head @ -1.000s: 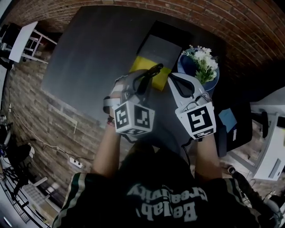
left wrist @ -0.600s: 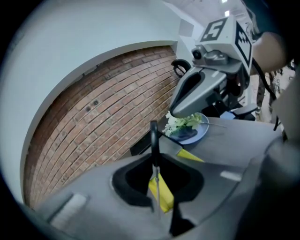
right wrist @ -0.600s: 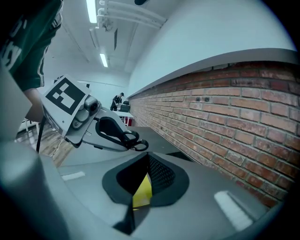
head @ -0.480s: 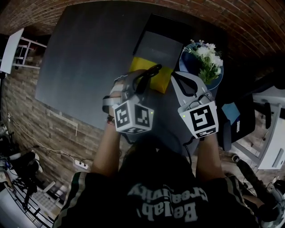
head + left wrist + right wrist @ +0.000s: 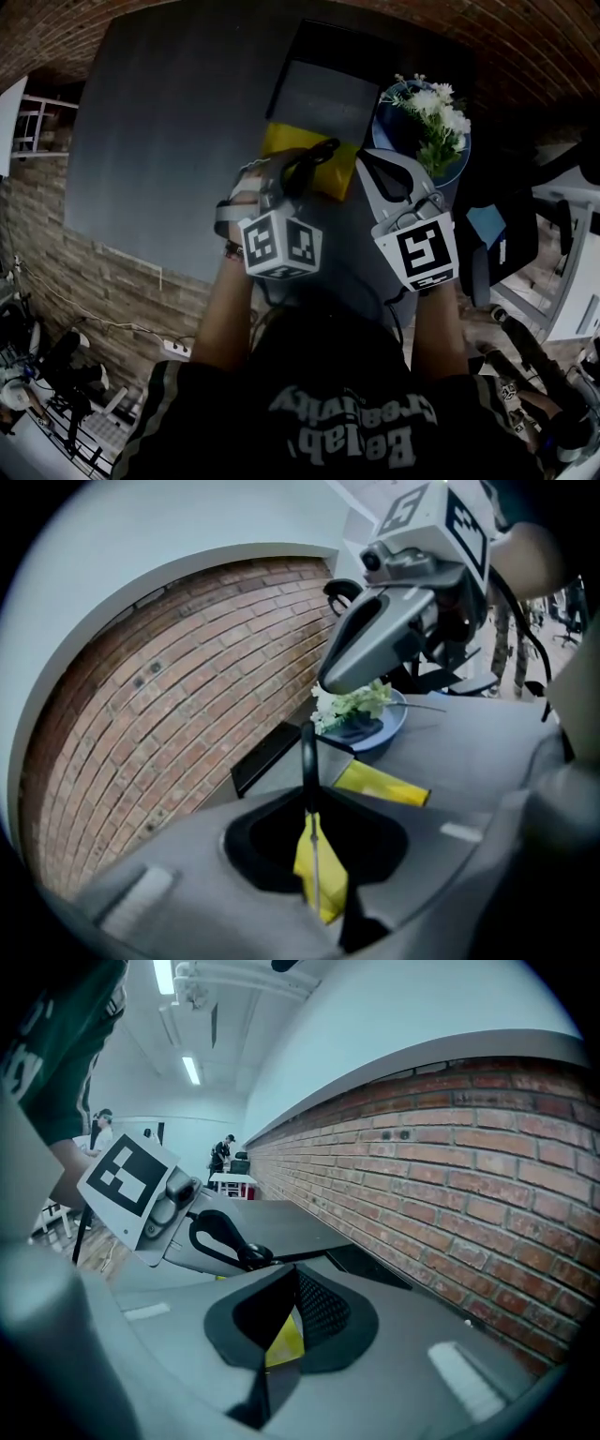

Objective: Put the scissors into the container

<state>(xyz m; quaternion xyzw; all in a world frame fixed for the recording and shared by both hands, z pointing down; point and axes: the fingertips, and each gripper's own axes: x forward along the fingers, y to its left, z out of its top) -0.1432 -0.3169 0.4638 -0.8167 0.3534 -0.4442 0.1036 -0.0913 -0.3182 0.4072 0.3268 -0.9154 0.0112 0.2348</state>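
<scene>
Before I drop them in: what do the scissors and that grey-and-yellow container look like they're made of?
Scissors: the handle loop looks like smooth black plastic with a dull sheen. The thin strip below it reads as bare metal, pale and reflective.
Container: flat matte grey panel and bright yellow end, likely plastic or coated card. The dim picture leaves it open.

Dark grey counter (image 5: pixel 169 141), matte top, set against a red brick wall (image 5: pixel 525 56). Blue dish (image 5: pixel 389 141) at the counter's far right corner holds white flowers (image 5: pixel 441 98) with green leaves. White power strip (image 5: pixel 172 348) on the floor to the left. Ceiling strip lights (image 5: pixel 190 1070) lit.
</scene>
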